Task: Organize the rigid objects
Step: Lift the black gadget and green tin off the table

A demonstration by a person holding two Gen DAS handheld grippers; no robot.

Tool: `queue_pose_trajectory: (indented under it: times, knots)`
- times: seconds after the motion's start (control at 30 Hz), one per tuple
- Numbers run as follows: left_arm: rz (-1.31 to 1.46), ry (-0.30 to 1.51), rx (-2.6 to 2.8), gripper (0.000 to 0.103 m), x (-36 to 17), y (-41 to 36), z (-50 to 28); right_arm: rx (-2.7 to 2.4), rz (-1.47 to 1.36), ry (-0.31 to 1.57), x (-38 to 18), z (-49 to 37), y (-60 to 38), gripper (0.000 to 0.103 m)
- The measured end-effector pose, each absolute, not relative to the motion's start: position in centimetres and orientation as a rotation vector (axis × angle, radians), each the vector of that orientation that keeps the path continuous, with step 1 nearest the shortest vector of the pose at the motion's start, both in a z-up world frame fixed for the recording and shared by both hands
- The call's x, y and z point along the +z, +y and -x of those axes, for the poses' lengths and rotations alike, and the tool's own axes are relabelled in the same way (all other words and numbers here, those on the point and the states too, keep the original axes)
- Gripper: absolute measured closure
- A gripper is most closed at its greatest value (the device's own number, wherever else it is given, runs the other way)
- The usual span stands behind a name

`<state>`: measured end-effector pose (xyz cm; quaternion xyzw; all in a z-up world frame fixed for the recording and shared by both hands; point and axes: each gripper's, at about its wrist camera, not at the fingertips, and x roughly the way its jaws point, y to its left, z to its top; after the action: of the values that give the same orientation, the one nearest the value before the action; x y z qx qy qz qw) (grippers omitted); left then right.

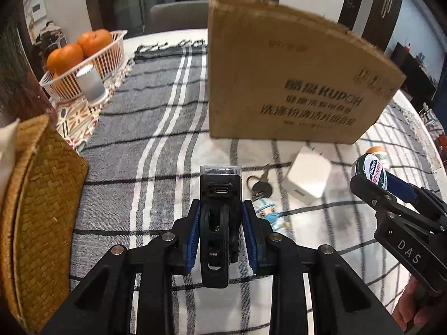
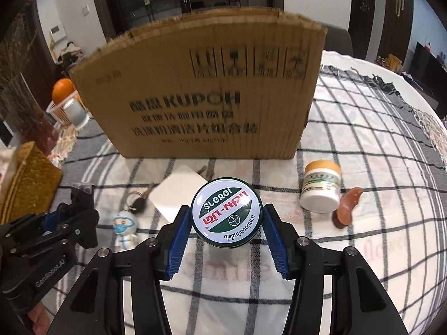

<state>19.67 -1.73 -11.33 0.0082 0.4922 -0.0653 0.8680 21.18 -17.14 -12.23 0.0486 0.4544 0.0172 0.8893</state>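
Note:
My left gripper (image 1: 220, 217) is shut on a black gadget (image 1: 220, 195) with a USB-C port and a clear tip, held above the checked cloth. It also shows in the right wrist view (image 2: 81, 203). My right gripper (image 2: 226, 223) is shut on a round green and white balm tin (image 2: 226, 217), also visible in the left wrist view (image 1: 370, 173). On the cloth lie a white charger (image 1: 307, 178), a key ring with a small masked figure (image 1: 266, 209), a white medicine jar with a tan lid (image 2: 321, 187) and a reddish-brown curved piece (image 2: 347, 206). A cardboard box (image 2: 201, 92) stands behind them.
A woven straw box (image 1: 36, 223) is at the left. A white basket of oranges (image 1: 83, 55) and a grey cylinder (image 1: 90, 83) stand at the far left. The round table (image 2: 377, 67) drops off at the right, with a chair (image 1: 176, 14) behind it.

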Motion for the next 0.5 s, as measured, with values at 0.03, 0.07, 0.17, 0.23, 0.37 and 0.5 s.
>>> queue_pose_trajectory:
  times: [0.03,0.07,0.17,0.23,0.37,0.5]
  knots:
    - [-0.018,1.023,-0.139,0.074,-11.0,-1.8,-19.6,0.036,-0.103,0.935,-11.9,-20.9,-17.1,0.050]
    - [-0.018,1.011,-0.144,0.074,-10.5,-1.8,-19.4,0.038,-0.105,0.925,-11.4,-20.8,-17.2,0.050]
    - [-0.018,0.976,-0.153,0.074,-9.0,-2.1,-18.9,0.041,-0.114,0.895,-10.2,-20.0,-17.4,0.050]
    - [-0.018,0.960,-0.160,0.074,-8.1,-2.3,-18.6,0.042,-0.121,0.876,-9.3,-19.5,-17.5,0.050]
    - [-0.020,0.917,-0.174,0.074,-6.3,-2.6,-18.2,0.046,-0.132,0.842,-7.6,-18.8,-17.7,0.050]
    - [-0.020,0.882,-0.192,0.074,-4.7,-2.8,-17.9,0.051,-0.140,0.803,-5.9,-18.4,-17.8,0.050]
